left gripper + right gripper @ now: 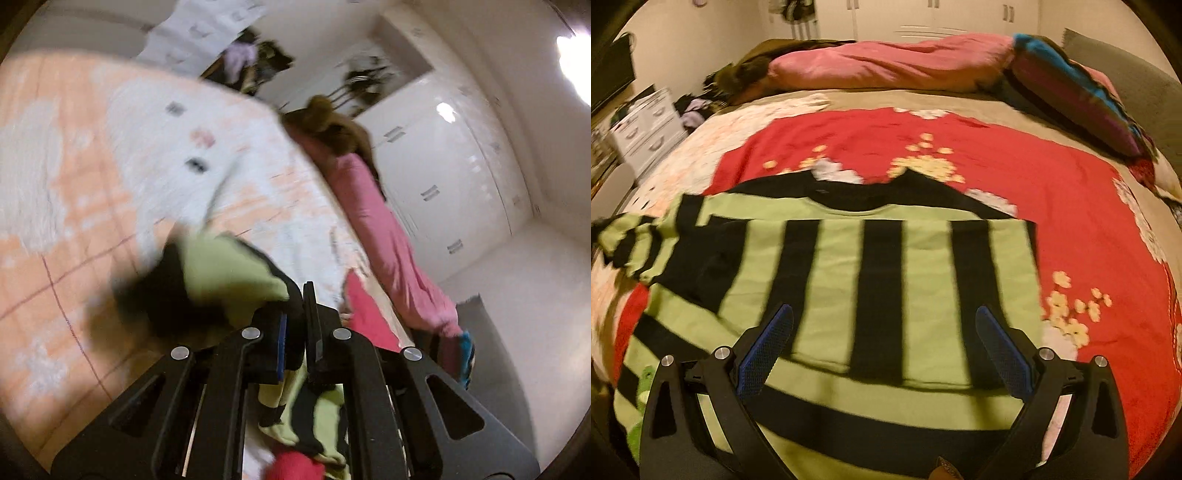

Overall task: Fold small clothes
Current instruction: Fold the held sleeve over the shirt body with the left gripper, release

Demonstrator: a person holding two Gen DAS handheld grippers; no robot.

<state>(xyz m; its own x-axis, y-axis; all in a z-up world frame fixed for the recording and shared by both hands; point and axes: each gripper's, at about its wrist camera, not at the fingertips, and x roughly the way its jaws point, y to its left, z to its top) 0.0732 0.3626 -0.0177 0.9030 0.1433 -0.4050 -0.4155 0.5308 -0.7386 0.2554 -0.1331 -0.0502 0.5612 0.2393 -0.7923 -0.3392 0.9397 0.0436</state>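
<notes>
A green and black striped sweater (842,273) lies spread on the bed, partly folded, its left sleeve (631,240) bunched at the left. My right gripper (884,321) is open and empty, hovering just above the sweater's lower middle. My left gripper (301,295) is shut on a fold of the same striped sweater (229,273), which hangs around and below its fingers; this view is blurred by motion.
The bed is covered by a red floral blanket (997,166). A pink pillow (886,62) and a striped pillow (1078,92) lie at the far end. White drawers (646,125) stand left of the bed; white wardrobes (461,177) stand beyond.
</notes>
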